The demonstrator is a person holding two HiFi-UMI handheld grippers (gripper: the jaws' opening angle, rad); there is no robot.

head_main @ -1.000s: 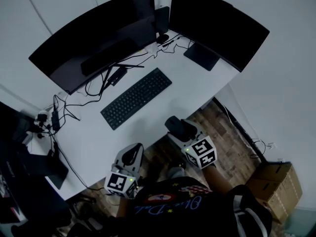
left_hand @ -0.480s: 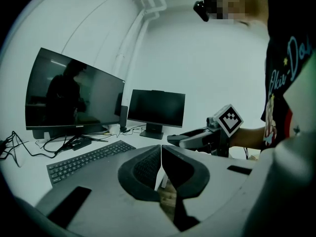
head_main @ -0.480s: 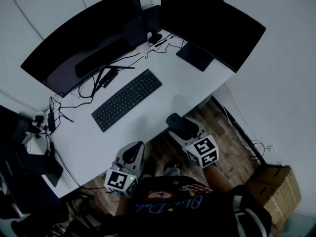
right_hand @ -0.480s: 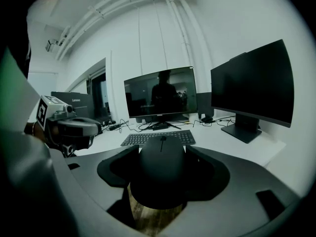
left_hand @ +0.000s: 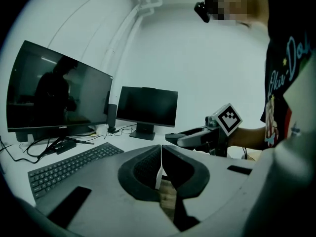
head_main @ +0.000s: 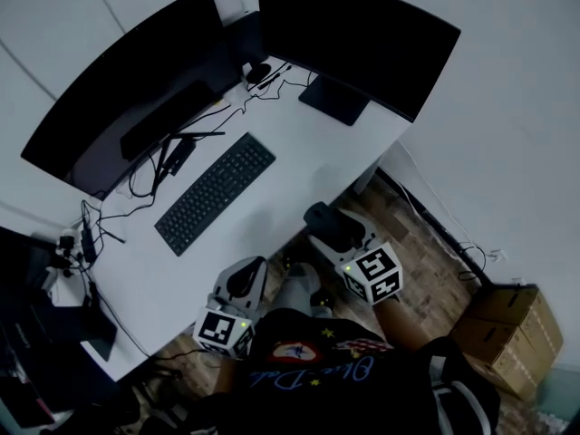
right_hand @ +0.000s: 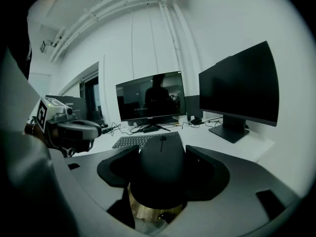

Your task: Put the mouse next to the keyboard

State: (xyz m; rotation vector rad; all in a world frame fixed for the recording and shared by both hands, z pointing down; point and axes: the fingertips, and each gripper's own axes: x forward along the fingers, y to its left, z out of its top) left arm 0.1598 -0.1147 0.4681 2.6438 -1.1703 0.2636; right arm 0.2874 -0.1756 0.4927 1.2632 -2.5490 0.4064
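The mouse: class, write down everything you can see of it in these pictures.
The mouse is black, smooth and matte, plastic by its look, with a domed back and a small scroll wheel near its front. No cable shows. It sits level between the jaws of the right tool, which are shut on its two sides. It is held up, on the person's side of the keyboard, and touches nothing else in view.

A white desk (head_main: 299, 166) fills the corner between plain white walls (head_main: 507, 107). Below it, the floor (head_main: 426, 243) is made of brown wood-pattern boards. Cardboard boxes (head_main: 509, 332) sit on the floor by the right-hand wall. White pipes (right_hand: 173, 33) run down the wall from the ceiling. The light is dim and even.
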